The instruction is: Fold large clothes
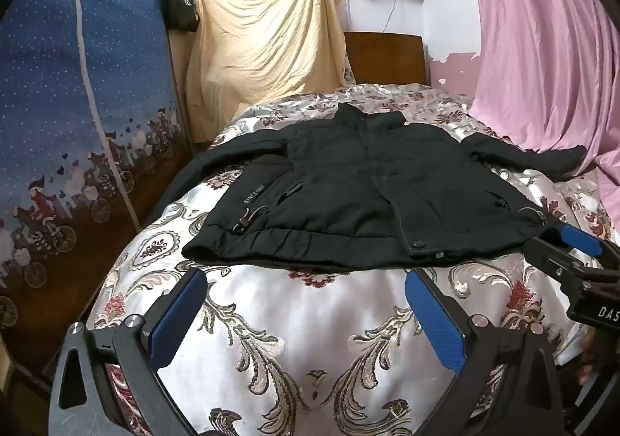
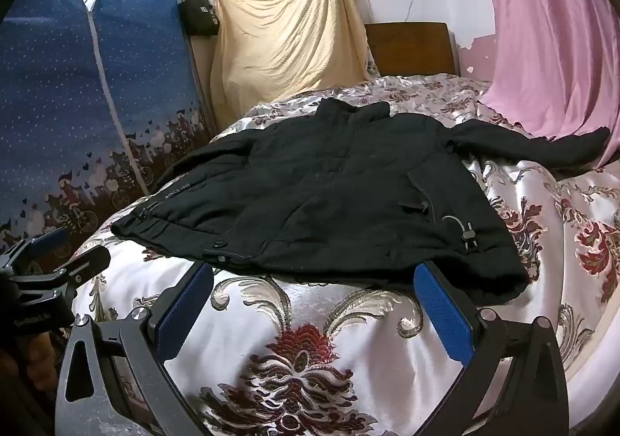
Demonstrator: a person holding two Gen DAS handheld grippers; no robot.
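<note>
A black jacket [image 1: 360,188] lies flat and face up on the bed, collar toward the headboard, both sleeves spread outward; it also shows in the right wrist view [image 2: 329,199]. My left gripper [image 1: 306,281] is open and empty, just short of the jacket's hem near its middle. My right gripper [image 2: 314,273] is open and empty, at the hem's right part; its right fingertip touches or slightly overlaps the hem edge. The right gripper also shows in the left wrist view [image 1: 569,246], and the left gripper in the right wrist view [image 2: 66,254].
The bed has a shiny floral cover [image 1: 310,339]. A blue fabric wardrobe [image 1: 77,106] stands at the left, a yellow cloth [image 1: 263,40] hangs behind, a wooden headboard [image 1: 387,56] at the back, a pink curtain [image 1: 542,48] at the right.
</note>
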